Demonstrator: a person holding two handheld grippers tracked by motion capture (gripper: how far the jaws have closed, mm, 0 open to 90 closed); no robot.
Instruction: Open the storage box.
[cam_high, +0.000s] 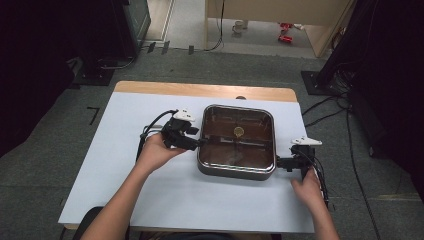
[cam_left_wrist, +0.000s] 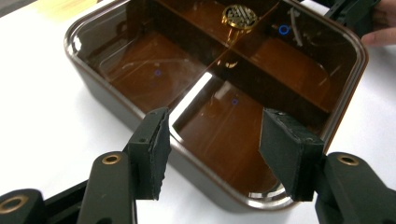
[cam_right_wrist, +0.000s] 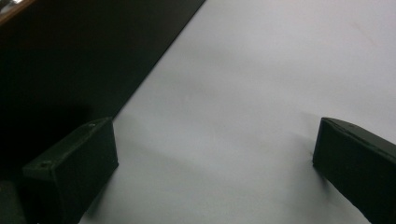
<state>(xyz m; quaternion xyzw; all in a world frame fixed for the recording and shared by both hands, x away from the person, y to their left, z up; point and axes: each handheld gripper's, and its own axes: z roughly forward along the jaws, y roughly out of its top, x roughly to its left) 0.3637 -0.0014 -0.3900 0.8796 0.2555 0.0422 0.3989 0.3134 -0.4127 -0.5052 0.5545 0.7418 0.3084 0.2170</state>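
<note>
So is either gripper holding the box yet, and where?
No. Both stand open: the left gripper straddles the brown box edge unclamped; the right gripper holds nothing.

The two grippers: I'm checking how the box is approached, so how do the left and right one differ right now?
The left gripper stands at the brown box's left rim, jaws spread over the rim, while the right gripper sits low at the box's near right corner. The left gripper's camera looks into the lidded compartments; the right gripper's looks along the white table cover beside the box's dark wall. Both are open, each held by one hand.
</note>
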